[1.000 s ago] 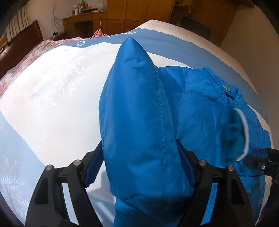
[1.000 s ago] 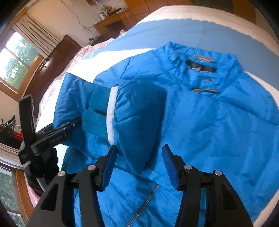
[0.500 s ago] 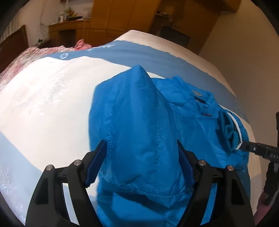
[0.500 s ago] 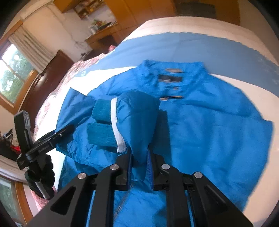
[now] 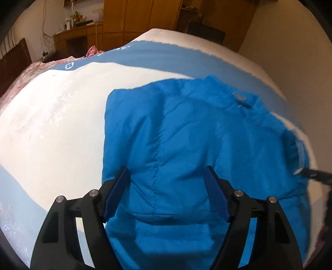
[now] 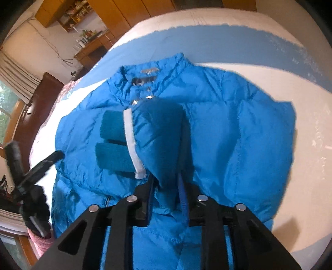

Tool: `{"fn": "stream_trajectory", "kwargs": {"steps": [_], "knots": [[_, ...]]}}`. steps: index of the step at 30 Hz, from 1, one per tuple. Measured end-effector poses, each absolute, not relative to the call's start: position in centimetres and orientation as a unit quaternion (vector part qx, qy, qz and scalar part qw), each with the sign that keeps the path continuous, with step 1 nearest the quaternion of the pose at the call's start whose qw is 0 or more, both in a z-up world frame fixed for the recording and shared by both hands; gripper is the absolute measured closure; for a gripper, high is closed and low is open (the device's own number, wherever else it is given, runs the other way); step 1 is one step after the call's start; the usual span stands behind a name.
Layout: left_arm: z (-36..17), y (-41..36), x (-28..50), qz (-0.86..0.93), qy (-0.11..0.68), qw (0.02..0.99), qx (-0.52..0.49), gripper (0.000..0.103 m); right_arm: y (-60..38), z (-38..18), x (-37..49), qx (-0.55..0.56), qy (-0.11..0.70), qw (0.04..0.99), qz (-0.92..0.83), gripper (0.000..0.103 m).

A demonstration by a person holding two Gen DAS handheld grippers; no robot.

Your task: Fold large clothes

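Note:
A bright blue puffer jacket (image 6: 238, 133) lies front up on the bed, collar at the far end. My right gripper (image 6: 166, 182) is shut on the jacket's sleeve (image 6: 159, 128), near its teal knit cuff (image 6: 116, 145) with a white band, and holds it over the jacket's chest. In the left wrist view the jacket (image 5: 186, 135) lies flatter, a folded-in part spread under my left gripper (image 5: 167, 187), whose jaws stand wide open with fabric between them, not pinched. The left gripper also shows in the right wrist view (image 6: 35, 166).
The bed (image 5: 51, 124) has a white and blue cover. A pink floral quilt (image 5: 31, 70) lies at its far left. Wooden cabinets (image 5: 128, 16) and a desk stand behind. A dark wooden headboard (image 6: 39, 108) and a window are at left.
My left gripper has let the raised jacket part drop flat onto the jacket. My right gripper closed on the sleeve and carried it towards the collar.

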State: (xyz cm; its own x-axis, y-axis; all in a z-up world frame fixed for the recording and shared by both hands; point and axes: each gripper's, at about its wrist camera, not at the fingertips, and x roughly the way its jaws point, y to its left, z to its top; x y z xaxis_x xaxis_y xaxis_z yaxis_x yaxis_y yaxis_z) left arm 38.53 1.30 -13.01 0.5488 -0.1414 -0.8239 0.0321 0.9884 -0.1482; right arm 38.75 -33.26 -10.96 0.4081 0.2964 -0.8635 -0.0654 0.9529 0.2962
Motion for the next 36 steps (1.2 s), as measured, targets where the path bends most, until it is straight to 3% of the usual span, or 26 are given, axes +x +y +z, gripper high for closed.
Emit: {"fn": "stream_trajectory", "kwargs": {"steps": [5,7,9,14,16,18,21,26,28,33,36], "knots": [[-11.5,1.3,37.9,-0.06,0.452,0.887,-0.071,0.029,-30.6,-7.5,37.6,0.047,0.498,0.858,0.122,0.059],[-11.1,0.9,37.6,-0.066,0.446,0.89,-0.067,0.029,-28.5,-7.5,38.2,0.016,0.501,0.856,0.125,0.041],[-11.3,0.4,37.6,-0.072,0.446,0.89,-0.06,0.029,-26.5,-8.5,39.0,-0.021,0.508,0.854,0.113,0.036],[-12.5,0.0,38.1,-0.062,0.457,0.886,-0.045,0.029,-23.6,-11.5,40.5,-0.095,0.523,0.844,0.067,0.039],[-12.7,0.0,38.2,-0.061,0.457,0.886,-0.043,0.029,-23.9,-11.8,40.7,-0.1,0.522,0.846,0.05,0.061],[-12.8,0.0,38.1,-0.061,0.457,0.887,-0.041,0.029,-25.4,-11.2,40.8,-0.067,0.519,0.85,0.051,0.071],[-12.8,0.1,38.1,-0.061,0.457,0.886,-0.038,0.029,-29.1,-10.2,40.6,0.013,0.521,0.85,0.068,0.074],[-12.9,0.1,38.0,-0.06,0.458,0.886,-0.038,0.029,-35.9,-9.6,38.5,0.082,0.526,0.844,0.067,0.067],[-12.7,0.2,37.9,-0.06,0.459,0.885,-0.043,0.029,-38.2,-9.5,37.6,0.098,0.522,0.845,0.059,0.053],[-11.6,0.4,37.4,-0.075,0.45,0.888,-0.06,0.029,-42.7,-10.2,36.9,0.18,0.524,0.828,0.09,0.037],[-11.6,0.0,37.2,-0.079,0.448,0.889,-0.056,0.029,-43.0,-11.2,38.0,0.198,0.526,0.821,0.096,0.037]]}}
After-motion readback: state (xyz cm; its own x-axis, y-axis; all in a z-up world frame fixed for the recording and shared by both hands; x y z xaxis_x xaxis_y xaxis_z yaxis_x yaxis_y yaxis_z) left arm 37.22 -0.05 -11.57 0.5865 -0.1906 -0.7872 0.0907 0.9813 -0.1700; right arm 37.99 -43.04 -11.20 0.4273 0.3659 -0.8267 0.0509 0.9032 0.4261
